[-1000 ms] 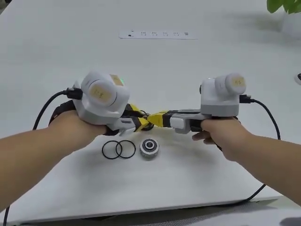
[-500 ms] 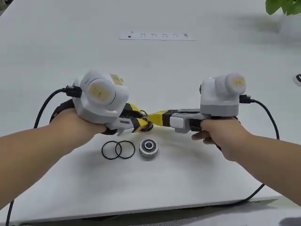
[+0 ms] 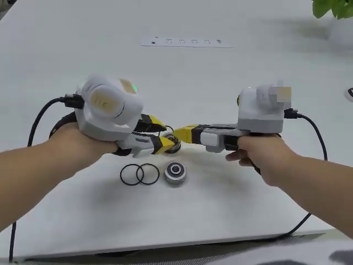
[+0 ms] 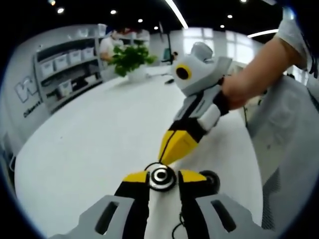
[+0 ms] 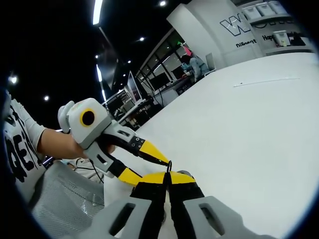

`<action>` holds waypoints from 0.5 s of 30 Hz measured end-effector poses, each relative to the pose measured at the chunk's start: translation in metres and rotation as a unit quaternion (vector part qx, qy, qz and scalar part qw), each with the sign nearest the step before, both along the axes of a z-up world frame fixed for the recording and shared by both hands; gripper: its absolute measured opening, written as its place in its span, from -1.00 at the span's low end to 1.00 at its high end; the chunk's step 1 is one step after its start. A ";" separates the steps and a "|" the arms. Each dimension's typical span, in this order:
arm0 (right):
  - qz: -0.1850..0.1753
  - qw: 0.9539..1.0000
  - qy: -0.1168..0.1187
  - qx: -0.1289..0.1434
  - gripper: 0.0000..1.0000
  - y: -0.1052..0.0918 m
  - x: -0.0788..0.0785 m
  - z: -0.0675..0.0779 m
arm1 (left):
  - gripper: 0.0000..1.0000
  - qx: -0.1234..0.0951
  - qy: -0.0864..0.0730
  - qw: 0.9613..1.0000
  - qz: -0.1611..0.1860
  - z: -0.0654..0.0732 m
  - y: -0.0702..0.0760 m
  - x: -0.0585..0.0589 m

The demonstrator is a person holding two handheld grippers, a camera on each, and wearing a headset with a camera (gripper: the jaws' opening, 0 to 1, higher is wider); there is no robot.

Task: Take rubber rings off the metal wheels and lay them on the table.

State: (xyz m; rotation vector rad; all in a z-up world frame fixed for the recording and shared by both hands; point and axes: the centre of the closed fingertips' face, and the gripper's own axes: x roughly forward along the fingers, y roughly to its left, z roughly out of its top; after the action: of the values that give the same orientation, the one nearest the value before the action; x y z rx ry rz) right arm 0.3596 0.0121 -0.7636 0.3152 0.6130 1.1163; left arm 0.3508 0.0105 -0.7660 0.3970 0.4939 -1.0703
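My left gripper (image 3: 169, 143) is shut on a small metal wheel (image 4: 161, 177), held just above the table. My right gripper (image 3: 178, 134) comes in from the right, and its yellow tips meet the wheel's rim. In the right gripper view its jaws are shut on a thin black rubber ring (image 5: 170, 165) that stands up from the tips, with the left gripper's fingers (image 5: 149, 148) just behind. On the table below lie two loose black rings (image 3: 139, 174), side by side and overlapping. A second metal wheel (image 3: 175, 171) rests to their right.
A white power strip (image 3: 185, 41) lies at the far side of the white table (image 3: 220, 204). A green plant (image 3: 331, 6) stands at the back right. Black cables trail from both grippers over the table's near edge.
My left gripper has shifted left and rolled with the wheel in it. The right gripper has drawn slightly to the right. The rings and wheel on the table have not moved.
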 end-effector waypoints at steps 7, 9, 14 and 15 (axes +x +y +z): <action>0.000 1.000 -0.001 0.008 -1.00 0.001 -0.001 0.005 | -0.45 -0.013 -0.004 1.000 0.003 0.011 0.007 -0.005; 0.001 1.000 -0.001 0.009 -1.00 0.002 -0.002 0.006 | -0.42 -0.015 -0.004 1.000 0.004 0.013 0.009 -0.007; 0.005 1.000 -0.001 0.014 -1.00 0.004 -0.004 0.010 | -0.33 -0.025 -0.002 1.000 0.006 0.018 0.013 -0.010; 0.006 1.000 -0.001 0.015 -1.00 0.005 -0.004 0.010 | -0.31 -0.027 -0.002 1.000 0.007 0.020 0.014 -0.010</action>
State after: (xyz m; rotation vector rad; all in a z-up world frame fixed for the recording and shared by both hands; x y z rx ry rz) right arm 0.3555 0.0169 -0.7531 0.3366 0.5970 1.1376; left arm 0.3405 0.0241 -0.7465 0.3477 0.4631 -1.0677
